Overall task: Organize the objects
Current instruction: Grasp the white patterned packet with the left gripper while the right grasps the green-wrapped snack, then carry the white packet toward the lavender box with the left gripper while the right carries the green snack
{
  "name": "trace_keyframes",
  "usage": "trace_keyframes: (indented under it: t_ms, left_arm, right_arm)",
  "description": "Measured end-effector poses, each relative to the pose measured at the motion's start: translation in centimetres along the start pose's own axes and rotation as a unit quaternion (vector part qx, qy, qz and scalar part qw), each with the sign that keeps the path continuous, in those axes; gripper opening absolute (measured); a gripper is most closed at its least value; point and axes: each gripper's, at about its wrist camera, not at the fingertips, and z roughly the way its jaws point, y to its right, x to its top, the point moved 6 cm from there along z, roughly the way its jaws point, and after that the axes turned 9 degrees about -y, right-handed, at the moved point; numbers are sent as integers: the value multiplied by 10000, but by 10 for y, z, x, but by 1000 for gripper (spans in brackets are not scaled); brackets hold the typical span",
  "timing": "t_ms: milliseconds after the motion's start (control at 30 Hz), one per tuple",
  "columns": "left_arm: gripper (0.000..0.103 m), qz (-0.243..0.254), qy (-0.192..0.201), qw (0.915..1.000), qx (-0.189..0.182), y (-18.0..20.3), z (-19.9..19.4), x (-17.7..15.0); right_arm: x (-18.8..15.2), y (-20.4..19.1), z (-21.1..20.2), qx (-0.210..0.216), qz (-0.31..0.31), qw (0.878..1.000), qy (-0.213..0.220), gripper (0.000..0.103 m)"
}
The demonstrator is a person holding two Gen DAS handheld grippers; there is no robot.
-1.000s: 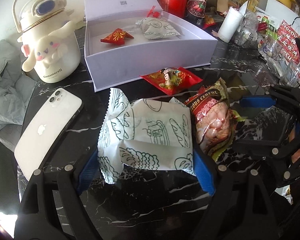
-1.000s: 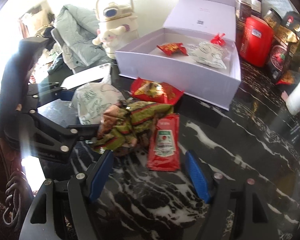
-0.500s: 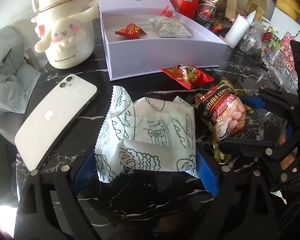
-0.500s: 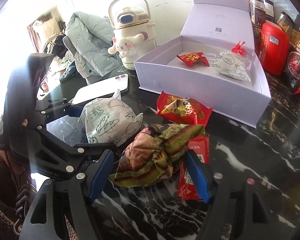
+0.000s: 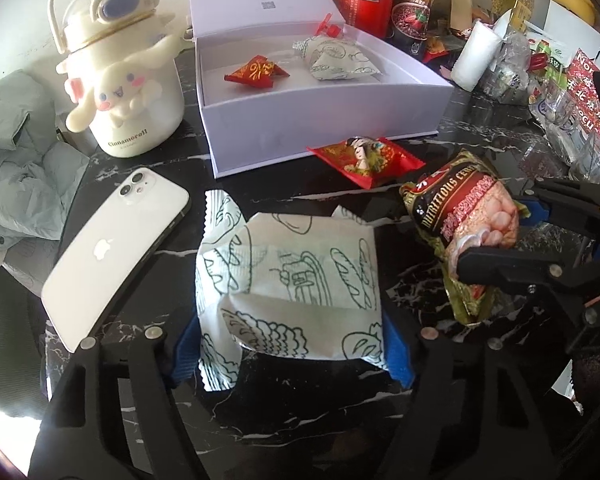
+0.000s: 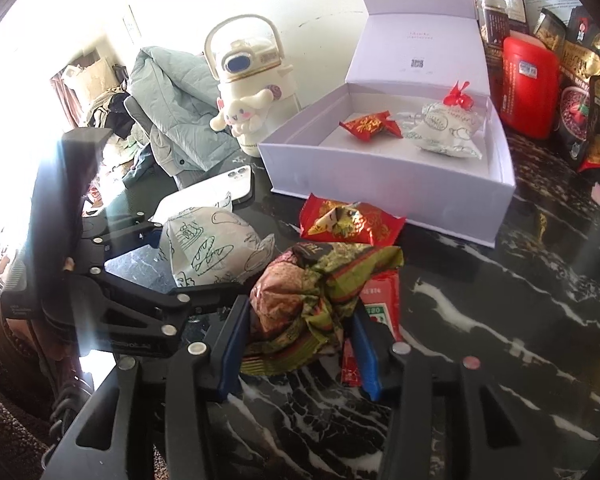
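Two claws, each closing on a snack packet, black marble tabletop (image 5: pixel 300 420).
Left claw (image 5: pixel 290 344): jaws just narrowed, blue pads pressing white bread-print packet (image 5: pixel 288 276). Right claw (image 6: pixel 300 344): jaws just narrowed, clamping crumpled green-red cereal packet (image 6: pixel 312 292) beside a ketchup sachet (image 6: pixel 382 304). Open white box (image 5: pixel 320 120) behind holds two packets.

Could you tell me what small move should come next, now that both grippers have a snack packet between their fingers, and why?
Probably lift both packets and carry them toward the open white box. The left gripper, whose jaws have just been closing, presses on the white bread packet; the right gripper, also just closing, pinches the green cereal packet. The box already holds similar snacks and has room.
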Motion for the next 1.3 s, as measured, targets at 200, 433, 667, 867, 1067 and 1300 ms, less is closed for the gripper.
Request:
trace_keyframes:
  t_ms: [200, 433, 667, 867, 1067, 1300]
  left_arm:
    - [71, 389, 555, 9977, 29, 16, -40, 12]
    - [71, 295, 676, 9970, -251, 20, -52, 26]
    - [71, 398, 904, 9948, -248, 29, -71, 44]
    - [71, 410, 1088, 9929, -241, 33, -90, 64]
    - [71, 360, 1258, 9912, -175, 36, -107, 86]
    - [71, 334, 1377, 9897, -226, 39, -118, 109]
  right_arm:
    - [8, -6, -20, 100, -33, 9997, 237, 49]
    - [12, -6, -41, -68, -76, 9991, 403, 49]
    - [27, -3, -65, -215, -148, 9981, 555, 49]
    - [43, 0, -89, -404, -248, 9965, 694, 49]
    - [59, 8, -107, -542, -278, 9950, 795, 49]
    - [77, 12, -122, -473, -436, 9937, 916, 49]
